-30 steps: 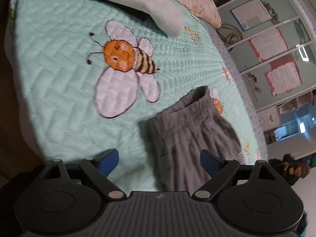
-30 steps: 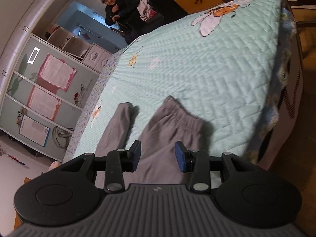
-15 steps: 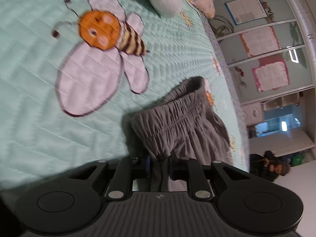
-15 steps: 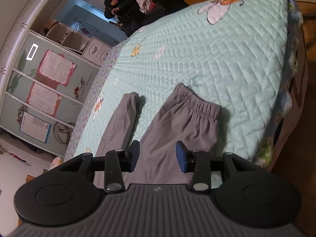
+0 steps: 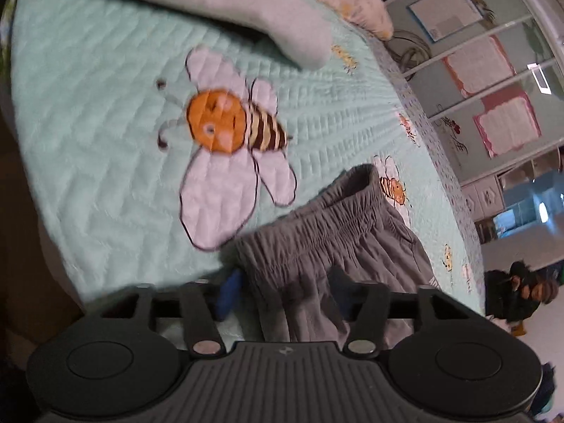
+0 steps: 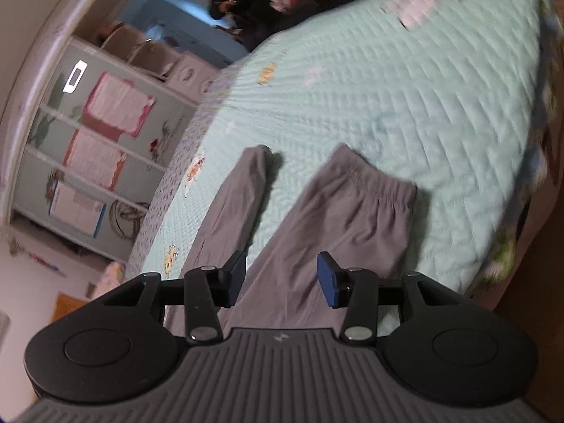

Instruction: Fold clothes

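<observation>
The bed (image 5: 88, 112) carries a mint quilted cover with a large bee (image 5: 229, 130) stitched into it; in the left wrist view a pillow (image 5: 292, 31) lies at the far end. The trousers (image 6: 338, 218), grey, lie on the cover toward its near edge. In the right wrist view both legs are spread apart in a V, cuffs pointing far. In the left wrist view the elastic waistband (image 5: 317, 225) is bunched and slightly raised, just right of the bee.

The left gripper (image 5: 285, 292) is parted, with waistband cloth lying between its blue pads; the right-hand pad is partly behind the cloth and blurred, so contact is likely but not certain. The right gripper (image 6: 282, 275) is likewise released, hovering over the wider leg with a clear gap between pads and cloth.

Judged step: the garment lies flat and unfolded, with one tool at each end. This fits either a grasp about to be made or a placement just let go.

A lengthwise fold would require bringing one leg onto the other with cuffs and waistband edges aligned. The thin, slack cloth will sag and crease unless both ends travel together.
</observation>
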`<state>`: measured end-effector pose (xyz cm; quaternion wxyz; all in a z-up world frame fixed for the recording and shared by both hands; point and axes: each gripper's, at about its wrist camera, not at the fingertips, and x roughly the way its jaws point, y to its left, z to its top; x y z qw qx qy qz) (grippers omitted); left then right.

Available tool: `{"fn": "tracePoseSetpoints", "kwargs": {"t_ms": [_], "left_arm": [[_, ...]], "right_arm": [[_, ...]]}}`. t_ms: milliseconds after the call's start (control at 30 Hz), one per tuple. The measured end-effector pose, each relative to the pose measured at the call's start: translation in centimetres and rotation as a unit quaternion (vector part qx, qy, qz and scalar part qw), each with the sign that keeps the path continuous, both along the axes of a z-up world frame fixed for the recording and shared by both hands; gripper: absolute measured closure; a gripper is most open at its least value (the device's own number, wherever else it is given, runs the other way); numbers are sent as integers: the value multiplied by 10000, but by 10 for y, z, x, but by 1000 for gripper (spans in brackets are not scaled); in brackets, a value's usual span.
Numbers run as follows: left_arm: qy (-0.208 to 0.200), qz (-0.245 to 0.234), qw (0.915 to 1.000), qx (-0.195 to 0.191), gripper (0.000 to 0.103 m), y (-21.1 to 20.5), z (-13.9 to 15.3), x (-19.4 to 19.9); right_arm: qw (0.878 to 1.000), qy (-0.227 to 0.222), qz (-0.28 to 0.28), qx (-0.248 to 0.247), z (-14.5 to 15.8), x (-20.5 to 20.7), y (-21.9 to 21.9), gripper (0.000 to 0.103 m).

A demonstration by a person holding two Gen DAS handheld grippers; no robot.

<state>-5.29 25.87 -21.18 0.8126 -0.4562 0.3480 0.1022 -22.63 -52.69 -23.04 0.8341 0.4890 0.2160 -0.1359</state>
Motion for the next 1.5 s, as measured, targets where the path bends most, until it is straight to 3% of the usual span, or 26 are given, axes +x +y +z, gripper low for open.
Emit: {"fn": "tracePoseSetpoints", "kwargs": {"t_ms": [300, 700, 833, 1000, 1067, 1133, 1167, 1200, 1267, 1367, 1433, 1500], "left_arm": [[-179, 501, 9985, 103, 35, 25, 21, -44], [-651, -200, 9968, 418, 33, -27, 52, -37], [-668, -527, 9949, 533, 30, -48, 52, -29], [-529, -860, 9936, 514, 29, -71, 39, -23], [-475, -1039, 9921, 510, 29, -81, 35, -20], [-419, -1210, 9902, 549, 29, -89, 32, -19], [-410, -1272, 9893, 583, 29, -92, 32, -19], [-431, -1307, 9884, 643, 29, -92, 33, -20], [-462, -1363, 9874, 663, 27, -95, 32, -20], [-498, -1438, 9864, 620, 27, -100, 31, -19], [-522, -1488, 9857, 591, 27, -104, 30, -17], [-545, -1538, 9850, 562, 27, -108, 29, -16]], "right_arm": [[9999, -22, 83, 104, -4, 1, -1, 55], [9988, -143, 402, 242, -1, 9, 16, 55], [9919, -328, 1134, 470, 4, 26, 31, 54], [9635, -276, 2499, 926, -18, 46, 92, 52], [9579, -165, 2680, 1014, -35, 53, 113, 52], [9648, 435, 2401, 983, -53, 57, 111, 58], [9693, 731, 2062, 1125, -63, 54, 97, 87], [9751, 715, 1646, 1307, -66, 44, 78, 92], [9890, 529, 830, 1104, -55, 18, 42, 87], [9974, 407, 393, 443, -24, -7, 15, 74], [9953, -76, 621, 737, -12, -8, 19, 70], [9893, -341, 1144, 833, -7, 8, 45, 50]]}}
